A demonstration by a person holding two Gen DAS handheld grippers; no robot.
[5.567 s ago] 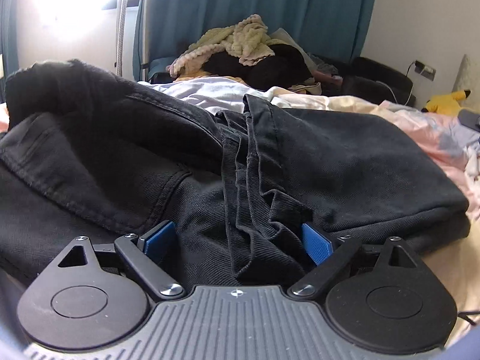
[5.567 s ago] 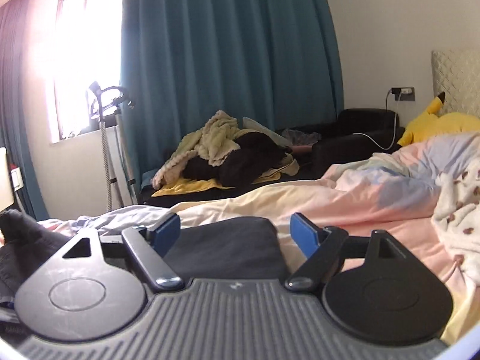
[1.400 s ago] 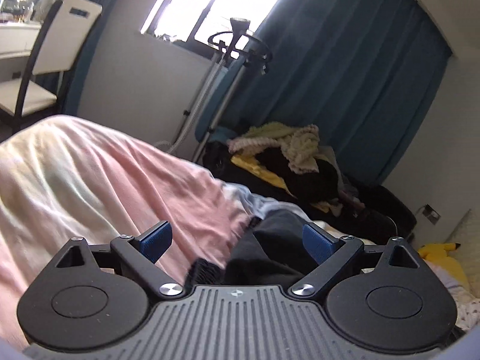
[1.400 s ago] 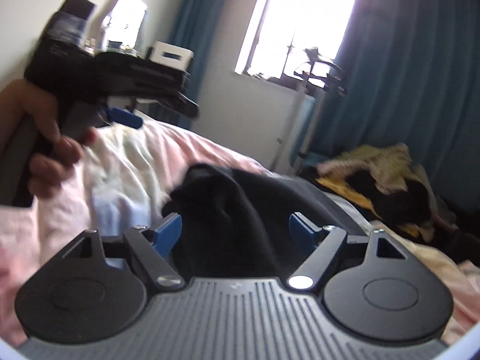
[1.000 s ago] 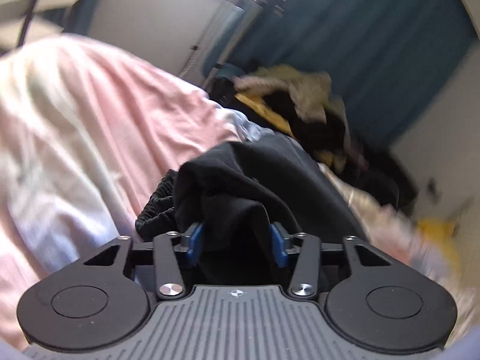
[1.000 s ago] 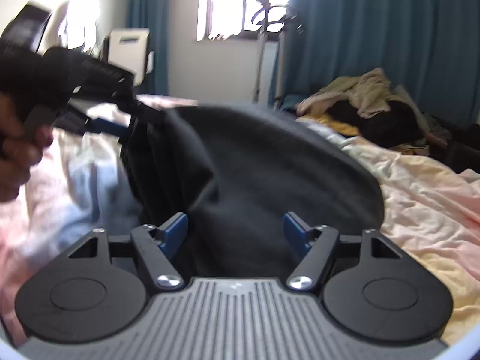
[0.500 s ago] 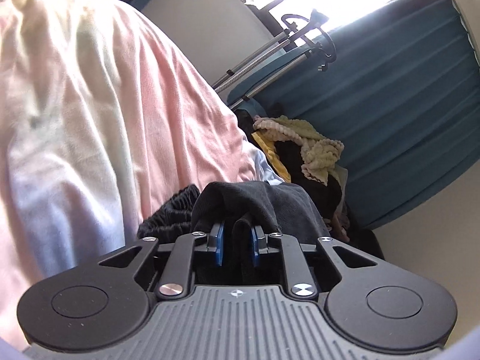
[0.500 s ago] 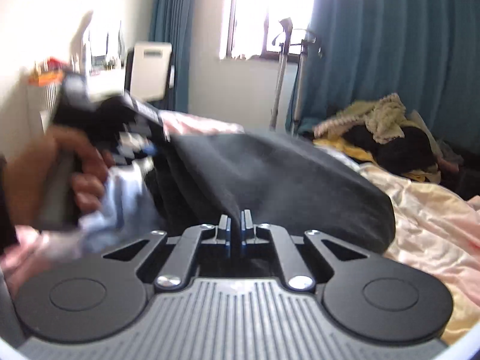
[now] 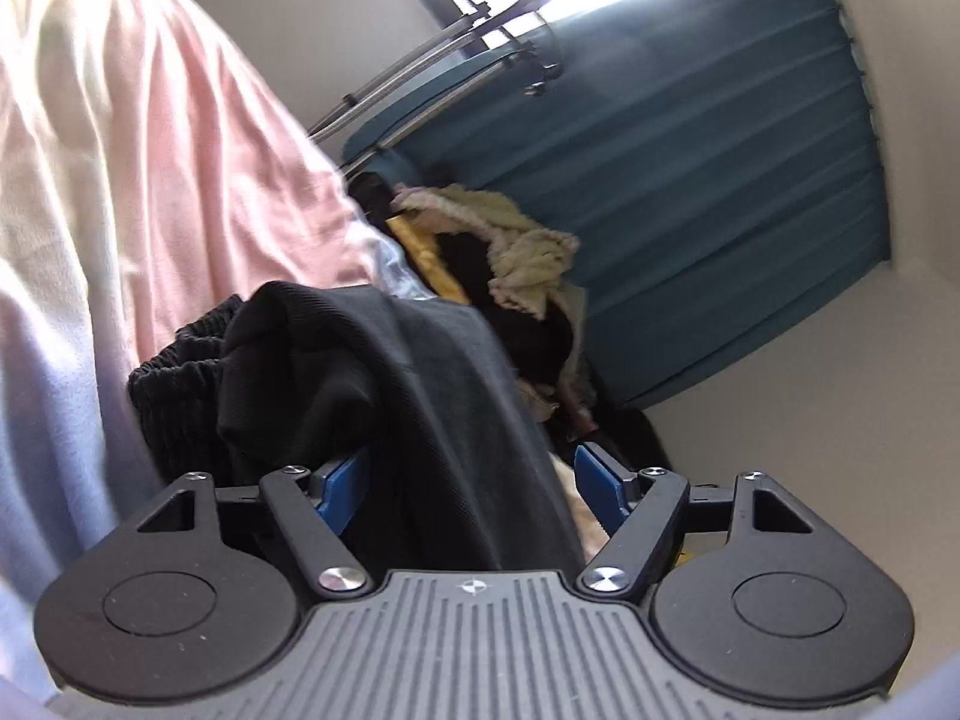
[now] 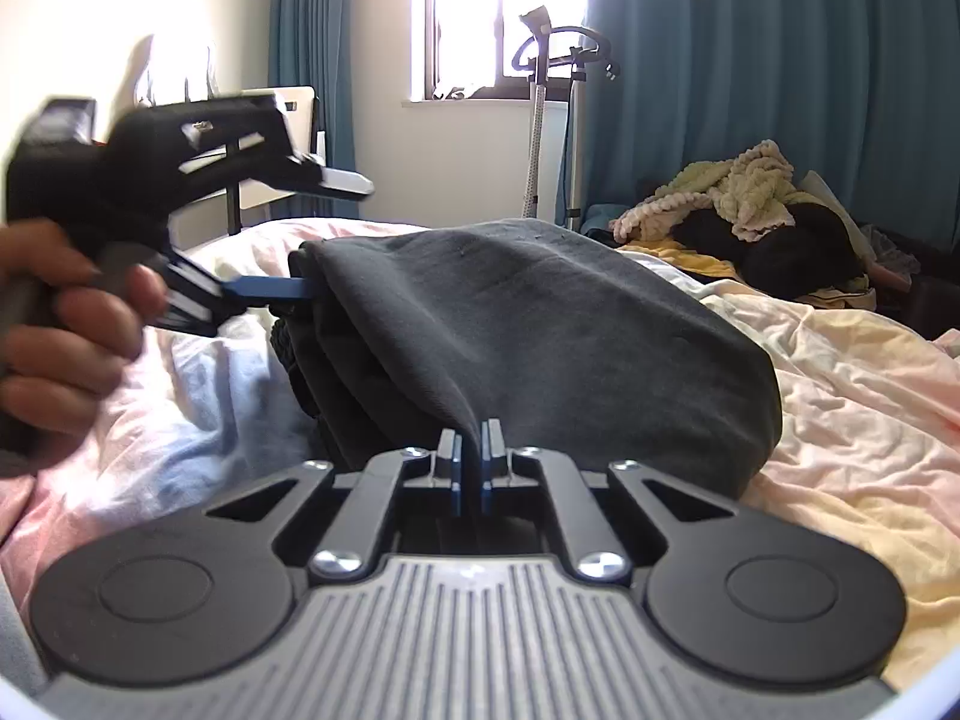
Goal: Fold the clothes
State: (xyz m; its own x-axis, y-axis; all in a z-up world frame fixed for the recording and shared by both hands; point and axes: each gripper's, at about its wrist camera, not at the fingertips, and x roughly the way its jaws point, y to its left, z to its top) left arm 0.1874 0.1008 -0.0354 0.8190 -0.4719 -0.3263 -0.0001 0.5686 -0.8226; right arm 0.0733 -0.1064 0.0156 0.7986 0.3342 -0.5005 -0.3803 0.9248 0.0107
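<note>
A dark grey garment [image 10: 540, 312] lies folded in a mound on the bed. My right gripper [image 10: 470, 450] is shut on a pinch of its near edge, and the cloth rises in a ridge from the pads. In the left wrist view the same garment [image 9: 432, 372] runs between the jaws of my left gripper [image 9: 468, 480], which are opening. The left pad touches the cloth and the right pad stands apart from it. A ribbed black waistband [image 9: 174, 372] shows at the left. In the right wrist view a hand [image 10: 60, 324] holds the left gripper, whose blue finger [image 10: 270, 288] lies against the garment's far left edge.
Pink and pale yellow bedding [image 10: 852, 396] covers the bed around the garment. A heap of clothes [image 10: 750, 204] lies on a dark seat by the teal curtain [image 10: 780, 60]. A garment steamer stand [image 10: 540, 108] and a white chair [image 10: 300, 114] are below the window.
My left jaws, shut on a fold of the dark garment half a second ago, now stand wide apart. My right jaws, open a second ago, closed on the garment and stay shut.
</note>
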